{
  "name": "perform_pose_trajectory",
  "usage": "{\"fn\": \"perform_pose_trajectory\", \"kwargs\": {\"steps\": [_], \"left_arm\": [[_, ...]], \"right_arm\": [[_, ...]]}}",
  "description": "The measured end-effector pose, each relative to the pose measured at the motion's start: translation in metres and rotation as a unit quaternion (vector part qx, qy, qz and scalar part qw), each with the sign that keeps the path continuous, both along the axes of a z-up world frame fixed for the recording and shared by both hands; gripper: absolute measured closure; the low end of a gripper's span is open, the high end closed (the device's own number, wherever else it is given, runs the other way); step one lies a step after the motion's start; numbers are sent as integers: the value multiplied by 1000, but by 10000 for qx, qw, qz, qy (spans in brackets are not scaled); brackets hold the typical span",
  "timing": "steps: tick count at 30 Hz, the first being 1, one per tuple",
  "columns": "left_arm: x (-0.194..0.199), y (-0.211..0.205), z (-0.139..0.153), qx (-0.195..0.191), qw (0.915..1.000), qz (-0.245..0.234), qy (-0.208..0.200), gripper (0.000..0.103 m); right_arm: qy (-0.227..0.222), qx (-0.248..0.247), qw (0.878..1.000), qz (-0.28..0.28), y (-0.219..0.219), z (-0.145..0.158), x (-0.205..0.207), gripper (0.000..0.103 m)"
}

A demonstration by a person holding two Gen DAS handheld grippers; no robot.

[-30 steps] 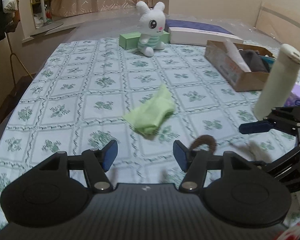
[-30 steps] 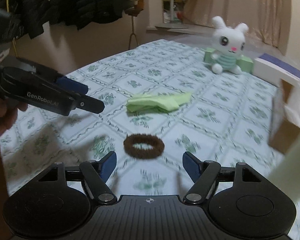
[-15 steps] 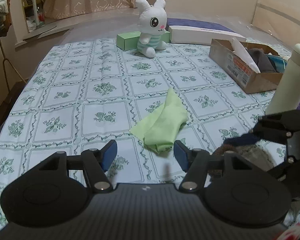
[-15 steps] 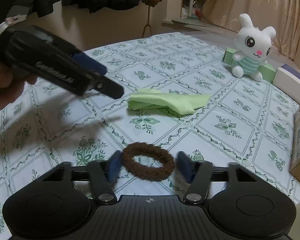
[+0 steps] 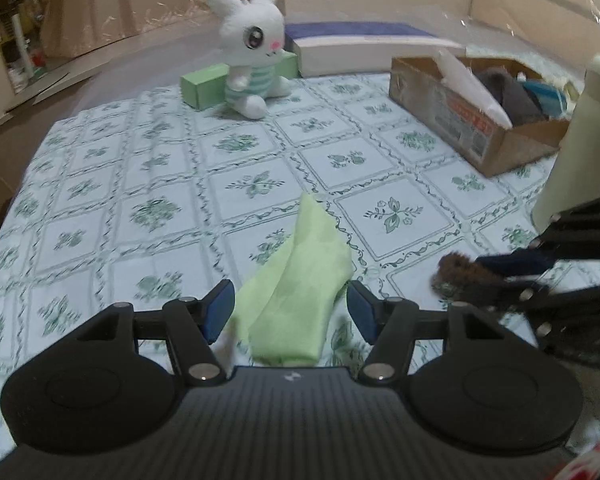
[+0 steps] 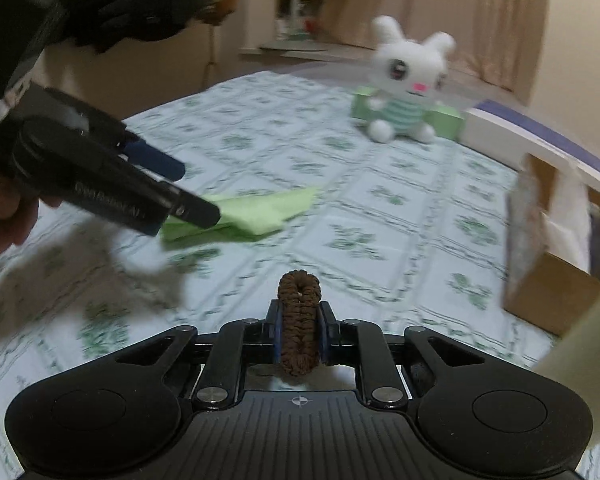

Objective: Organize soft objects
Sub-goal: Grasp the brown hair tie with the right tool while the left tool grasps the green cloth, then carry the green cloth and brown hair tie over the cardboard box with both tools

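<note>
1. The table (image 5: 100,184) is covered with a green-and-white flowered cloth, and everything else rests on it or hangs above it.
2. A cardboard box (image 5: 452,120) sits at the far right with dark and blue soft things inside it.
3. A white book (image 5: 360,50) with a blue cover lies along the far edge, behind the bunny.
4. The plush bunny (image 5: 252,52) sits upright at the far side, leaning on a green carton (image 5: 204,86).
5. A cream cylinder (image 5: 580,140) stands near the box, on the right.
6. The green cloth (image 5: 300,276) lies folded in mid-table, its near end between the spread fingers of the left gripper (image 5: 290,312), which is released; no pad presses it.
7. The right gripper (image 6: 300,332) is closing, its pads already pinching the brown scrunchie (image 6: 300,320), which is squeezed narrow and upright above the table.
</note>
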State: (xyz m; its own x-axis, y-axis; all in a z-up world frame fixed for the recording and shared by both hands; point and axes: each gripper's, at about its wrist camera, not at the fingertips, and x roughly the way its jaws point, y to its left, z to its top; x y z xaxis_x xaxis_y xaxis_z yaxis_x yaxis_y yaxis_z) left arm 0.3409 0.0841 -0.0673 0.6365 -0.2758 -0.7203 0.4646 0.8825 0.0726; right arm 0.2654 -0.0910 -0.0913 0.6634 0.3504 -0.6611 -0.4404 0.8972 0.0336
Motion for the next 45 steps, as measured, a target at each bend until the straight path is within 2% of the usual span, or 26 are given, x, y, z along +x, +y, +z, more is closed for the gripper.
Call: {"fn": "perform_pose_trajectory", "kwargs": {"steps": [4,7,8,9,10,12,17,21,25,30,35,40,45], "left_arm": [[13,-13,-12,268,9995,-165,65,55],[21,-19,-21,421,9987,-249,151,68],[21,-20,-23,460,9985,-258,160,77],[21,-20,-23,447,9985,-271,162,91],[21,-20,-23,419,9986,-258,190,96],[18,-21,-21,437,9987,-151,230,98],[-6,-21,-11,180,9993,85,326,99],[-33,-24,-3,-238,9983,290,439,99],[-61,-37,1,-558,9965,278,564,99],[-92,-61,6,-747,9949,84,667,99],[-111,-86,12,-848,9938,-109,710,99],[-118,-109,14,-908,9925,-292,760,99],[-120,-127,16,-939,9918,-395,775,99]], "right_arm": [[36,35,9999,-90,-7,0,3,86],[79,54,9999,-119,-7,-1,3,86],[85,68,9999,-130,-7,-1,3,86],[95,83,9998,-137,-7,-2,3,86],[107,101,9998,-142,-7,-2,3,86],[131,125,9997,-156,-8,-1,1,86],[257,256,9990,-243,-12,6,-8,86],[399,407,9980,-281,-17,13,-23,86],[536,442,9969,-361,-27,17,-45,86],[664,405,9951,-605,-54,21,-75,86],[668,233,9921,-1034,-100,27,-104,86],[753,120,9844,-1586,-150,29,-127,86],[735,133,9798,-1857,-175,35,-134,86]]}}
